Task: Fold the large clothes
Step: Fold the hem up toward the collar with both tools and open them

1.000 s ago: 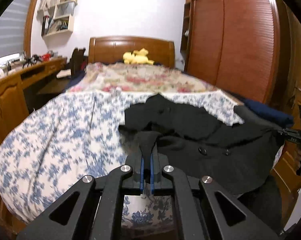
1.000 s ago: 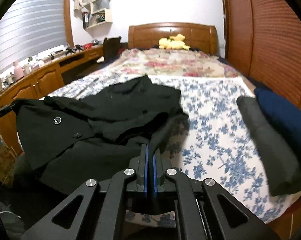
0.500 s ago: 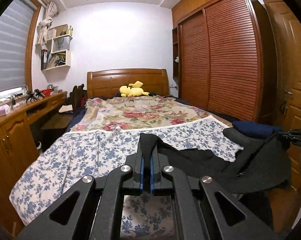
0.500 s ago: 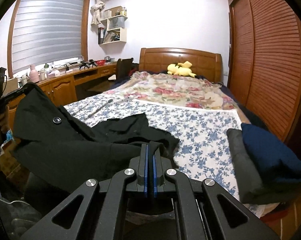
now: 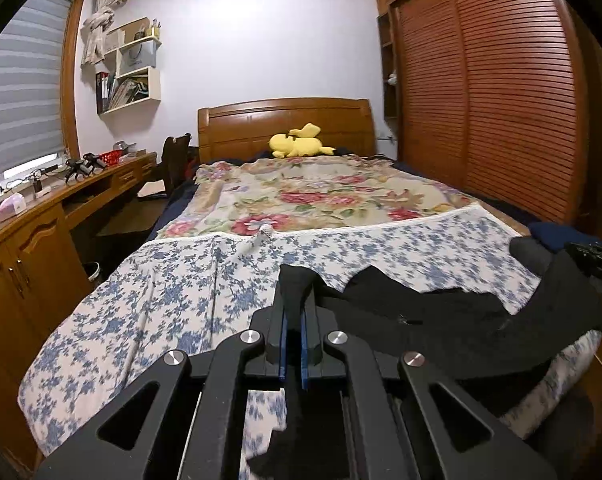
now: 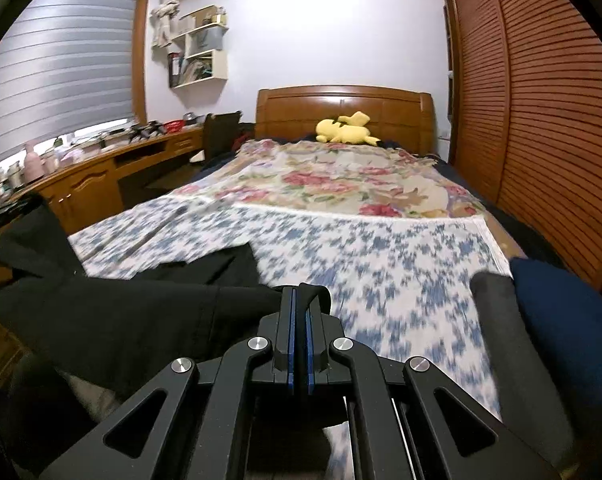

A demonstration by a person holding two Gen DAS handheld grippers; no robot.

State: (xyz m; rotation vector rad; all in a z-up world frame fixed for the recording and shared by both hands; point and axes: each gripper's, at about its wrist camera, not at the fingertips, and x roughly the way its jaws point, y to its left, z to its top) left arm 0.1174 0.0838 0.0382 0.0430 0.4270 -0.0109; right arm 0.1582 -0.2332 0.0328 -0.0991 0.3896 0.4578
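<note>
A large black coat (image 5: 441, 320) is stretched between my two grippers above the near end of the bed, over the blue-flowered sheet (image 5: 173, 292). My left gripper (image 5: 293, 312) is shut on one edge of the coat, with black cloth pinched between its blue pads. My right gripper (image 6: 299, 304) is shut on the other edge; the coat (image 6: 121, 316) spreads to its left. The right gripper also shows at the far right of the left wrist view (image 5: 593, 256). The coat's lower part hangs off the bed's foot, hidden below the grippers.
A folded grey garment (image 6: 497, 320) and a folded navy one (image 6: 561, 312) lie at the bed's right edge. A floral blanket (image 5: 321, 196) and a yellow plush toy (image 5: 297, 146) lie further up. A wooden desk (image 5: 41, 216) runs along the left, a slatted wardrobe (image 5: 501, 100) along the right.
Both grippers have risen and drawn the coat up off the sheet and taut between them. Most of it now hangs in the air near the bed's foot. Both stay shut.
</note>
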